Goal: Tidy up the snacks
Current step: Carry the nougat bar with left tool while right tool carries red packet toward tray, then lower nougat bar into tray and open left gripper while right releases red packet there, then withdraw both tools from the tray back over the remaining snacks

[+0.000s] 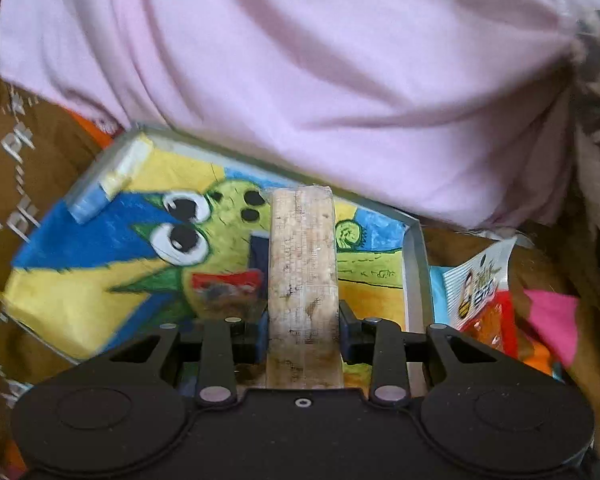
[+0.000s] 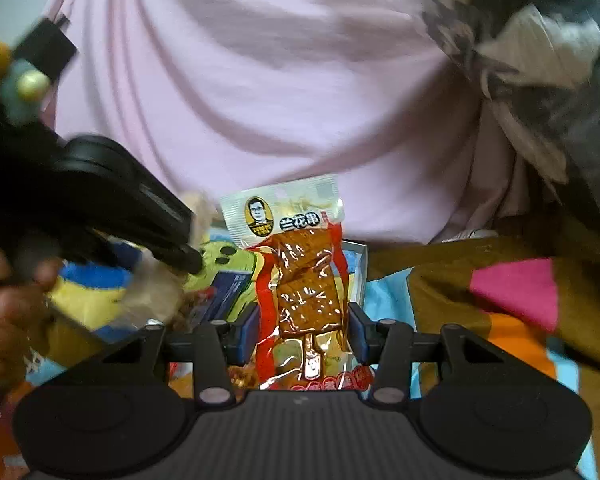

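Note:
My left gripper (image 1: pixel 302 320) is shut on a pale beige snack bar in clear wrap (image 1: pixel 302 256), held above a shallow tray (image 1: pixel 414 280) lined with a colourful cartoon drawing. A small blue and white packet (image 1: pixel 108 184) lies in the tray's far left corner. My right gripper (image 2: pixel 302 332) is shut on a red and clear packet of brown tofu snack (image 2: pixel 304 276), held upright over the tray's right end (image 2: pixel 358 268). That packet also shows in the left wrist view (image 1: pixel 480 292). The left gripper (image 2: pixel 100 208) shows at the left of the right wrist view.
A person in a pink shirt (image 1: pixel 300 60) sits close behind the tray. A brown patterned cloth (image 1: pixel 20 184) with pink (image 2: pixel 520 292) and orange patches lies under everything. A patterned grey sleeve (image 2: pixel 540 60) is at the upper right.

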